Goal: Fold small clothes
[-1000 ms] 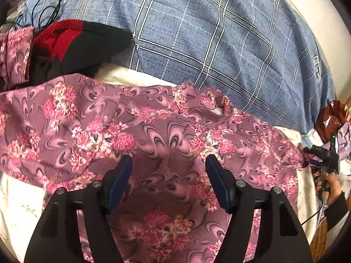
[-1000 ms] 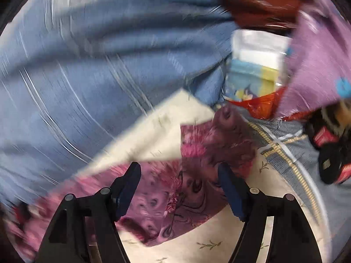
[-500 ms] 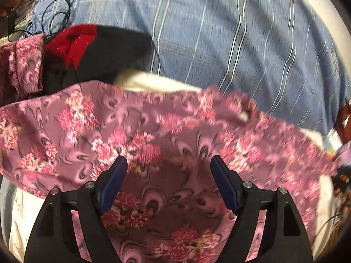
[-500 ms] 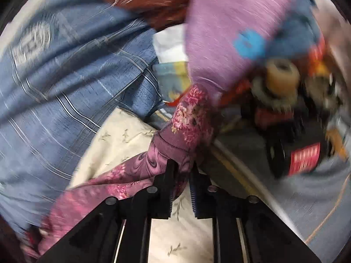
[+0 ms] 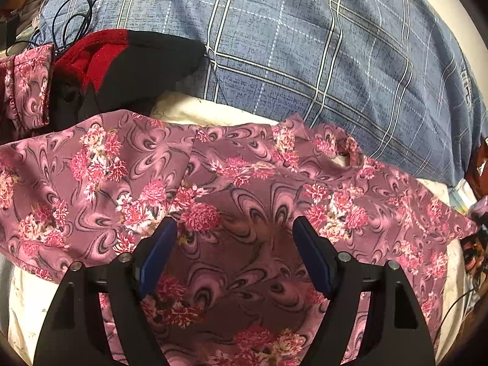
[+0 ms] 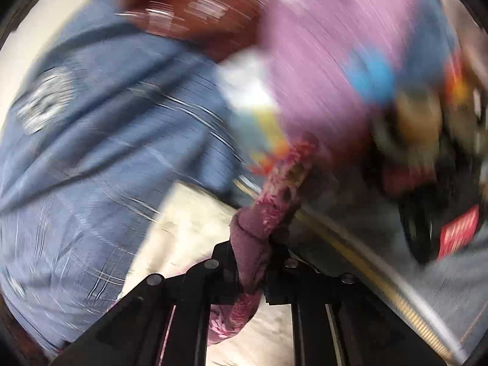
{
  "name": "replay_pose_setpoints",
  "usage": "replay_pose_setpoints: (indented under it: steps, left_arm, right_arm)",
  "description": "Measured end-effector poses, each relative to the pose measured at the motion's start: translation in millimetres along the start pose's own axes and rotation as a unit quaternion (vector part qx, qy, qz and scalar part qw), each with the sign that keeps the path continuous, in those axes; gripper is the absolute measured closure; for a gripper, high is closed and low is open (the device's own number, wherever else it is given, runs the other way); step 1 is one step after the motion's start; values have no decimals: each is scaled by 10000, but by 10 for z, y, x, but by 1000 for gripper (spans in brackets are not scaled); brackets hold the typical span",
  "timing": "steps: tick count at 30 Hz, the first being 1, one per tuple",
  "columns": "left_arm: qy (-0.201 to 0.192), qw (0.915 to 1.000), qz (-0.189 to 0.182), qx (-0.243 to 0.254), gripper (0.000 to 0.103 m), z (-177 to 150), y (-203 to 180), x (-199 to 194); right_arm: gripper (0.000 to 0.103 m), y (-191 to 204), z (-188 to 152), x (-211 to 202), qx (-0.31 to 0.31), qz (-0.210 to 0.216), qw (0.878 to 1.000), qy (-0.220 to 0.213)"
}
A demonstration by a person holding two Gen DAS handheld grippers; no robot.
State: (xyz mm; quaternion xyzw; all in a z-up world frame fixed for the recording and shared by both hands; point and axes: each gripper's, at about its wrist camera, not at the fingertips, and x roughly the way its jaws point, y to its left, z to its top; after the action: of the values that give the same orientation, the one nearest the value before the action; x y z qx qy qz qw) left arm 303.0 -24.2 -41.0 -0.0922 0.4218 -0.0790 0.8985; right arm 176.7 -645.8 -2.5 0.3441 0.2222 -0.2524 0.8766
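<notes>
A mauve garment with pink flowers lies spread on a cream sheet. Its neck opening is at the far edge. My left gripper hovers open above the middle of the garment, holding nothing. In the right wrist view, which is heavily blurred, my right gripper is shut on a bunched end of the same floral garment, which sticks up between the jaws.
A blue plaid pillow lies behind the garment. A red and black knit and another floral piece sit at the far left. Clutter of purple cloth and dark objects lies right.
The right gripper closed on the garment's end and is moving fast with it. The left gripper shifted slightly over the garment and stayed open.
</notes>
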Motion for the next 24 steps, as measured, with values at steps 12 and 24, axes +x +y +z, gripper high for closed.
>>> replay_pose_setpoints:
  steps: [12,24]
  left_arm:
    - [-97,9997,-217,-64,25,31,34,-144]
    - [-211,9980,-505,-320,25,180,347,-400]
  right_arm:
    - [93,1901,-718,-125,-1595,1647,9715,609]
    - [93,3510,-2467,-18,-2957,2379,9078,1784]
